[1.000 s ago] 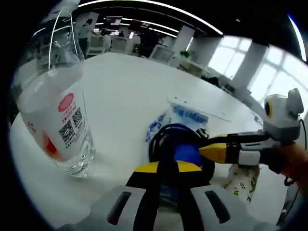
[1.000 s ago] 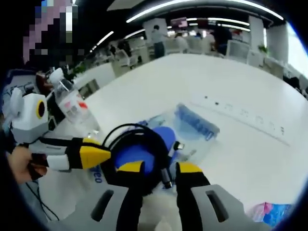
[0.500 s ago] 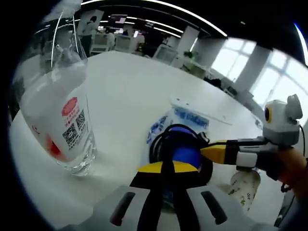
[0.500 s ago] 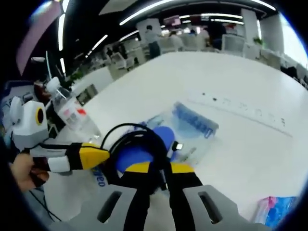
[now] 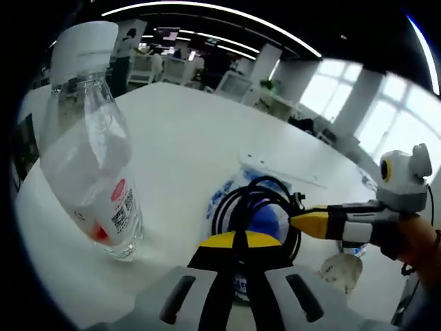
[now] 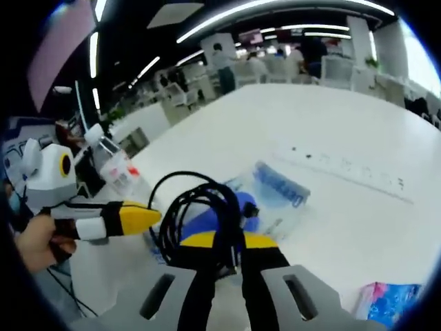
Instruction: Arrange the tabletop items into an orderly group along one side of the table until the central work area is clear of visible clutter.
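**Both grippers closed at the coiled cable on the white table**

Left gripper view: the left gripper [image 5: 235, 243] has its yellow-tipped jaws drawn together, with the near edge of a black cable [image 5: 256, 210] coil directly at the tips. Whether the jaws actually pinch the coil cannot be told here. The cable lies looped over a clear plastic bag [image 5: 242, 186] with blue print, and a blue object [image 5: 264, 221] shows through the loop. A water bottle [image 5: 91, 152] with a white cap stands upright to the left, near the table [image 5: 179, 138] edge, well apart from the coil. The right gripper [image 5: 311, 222] enters from the right, a hand [image 5: 422, 241] behind it, its yellow tip touching the far side of the coil. A small patterned packet [image 5: 339, 270] lies just beside it, on the table.

Right gripper view: the right gripper [image 6: 220, 241] has its jaws closed on the black cable [image 6: 200, 214], which rises in loops above the tips. The clear bag [image 6: 275, 196] and blue object [image 6: 241, 205] lie just beyond. The left gripper [image 6: 134, 217] comes in from the left, its tip beside the coil; the bottle [image 6: 114, 169] stands behind it. A blue-and-pink packet [image 6: 389, 303] lies at lower right, well apart from the coil.
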A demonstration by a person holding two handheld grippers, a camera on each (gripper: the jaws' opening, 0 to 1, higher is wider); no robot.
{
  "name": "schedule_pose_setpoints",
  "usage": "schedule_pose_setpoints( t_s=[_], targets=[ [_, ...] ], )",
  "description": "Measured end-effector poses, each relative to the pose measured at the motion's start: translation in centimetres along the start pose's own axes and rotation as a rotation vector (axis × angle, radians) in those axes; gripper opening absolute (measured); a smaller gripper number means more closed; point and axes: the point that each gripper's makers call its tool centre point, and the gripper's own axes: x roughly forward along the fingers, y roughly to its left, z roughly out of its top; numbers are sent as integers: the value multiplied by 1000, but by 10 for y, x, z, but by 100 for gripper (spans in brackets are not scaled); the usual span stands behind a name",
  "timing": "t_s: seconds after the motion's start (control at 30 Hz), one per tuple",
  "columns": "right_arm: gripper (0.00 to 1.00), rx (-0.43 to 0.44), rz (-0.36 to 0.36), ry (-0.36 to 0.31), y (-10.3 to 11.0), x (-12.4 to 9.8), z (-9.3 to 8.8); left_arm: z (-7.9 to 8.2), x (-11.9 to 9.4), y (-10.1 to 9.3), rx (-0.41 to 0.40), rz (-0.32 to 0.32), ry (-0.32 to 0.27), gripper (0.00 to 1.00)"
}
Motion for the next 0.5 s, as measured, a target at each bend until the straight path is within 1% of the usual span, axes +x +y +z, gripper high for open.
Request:
schedule_pose_setpoints(
  t_s=[0.2, 0.37, 0.5],
  targets=[
    [9, -7, 3, -31, 8, -16, 9, 9, -8, -6, 3, -11, -18, 2],
    [9, -8, 6, -58, 15, -27, 17, 20, -15, -13, 14, -25, -39, 2],
    [9, 3, 6, -75, 18, -36, 23, 27, -21, -20, 46, -28, -46, 2]
  ],
)
